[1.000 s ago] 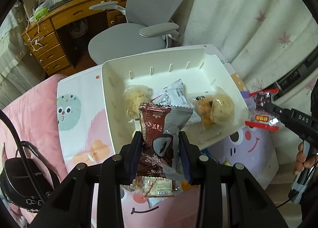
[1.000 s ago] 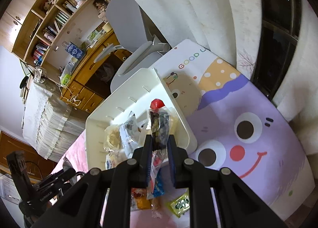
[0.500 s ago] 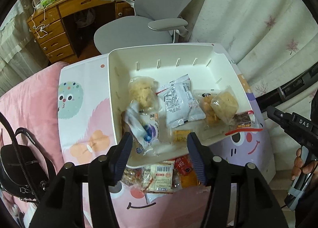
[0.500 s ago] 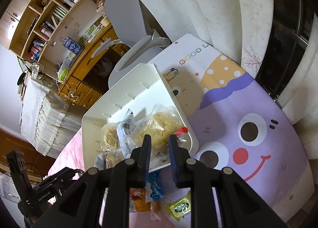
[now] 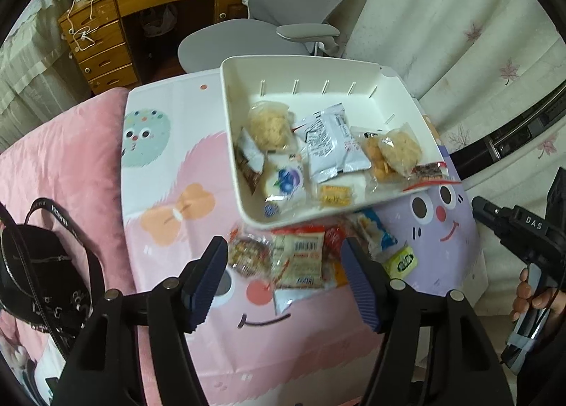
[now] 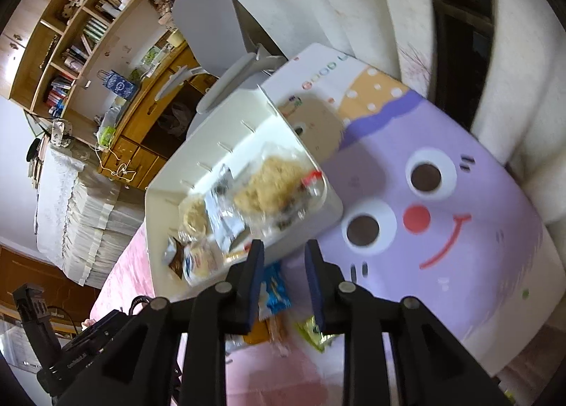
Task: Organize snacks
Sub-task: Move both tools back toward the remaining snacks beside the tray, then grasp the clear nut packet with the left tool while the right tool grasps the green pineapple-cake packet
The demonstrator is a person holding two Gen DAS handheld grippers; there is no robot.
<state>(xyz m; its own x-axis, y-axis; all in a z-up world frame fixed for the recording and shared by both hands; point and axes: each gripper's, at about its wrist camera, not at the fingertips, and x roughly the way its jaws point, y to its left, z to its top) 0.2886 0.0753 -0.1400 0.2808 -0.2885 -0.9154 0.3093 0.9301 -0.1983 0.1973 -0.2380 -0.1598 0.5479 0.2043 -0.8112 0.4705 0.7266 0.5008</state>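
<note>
Both black two-finger grippers (image 5: pixel 284 276) (image 6: pixel 284 276) had just been opening, empty; we judged the loose crinkly foil snack packets (image 5: pixel 299 259) light, slippery, best pinched mid-body.

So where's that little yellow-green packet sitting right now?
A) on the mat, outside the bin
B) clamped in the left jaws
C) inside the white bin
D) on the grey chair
A: the yellow-green packet lies on the cartoon mat, outside the white bin, among the loose snacks.
</note>
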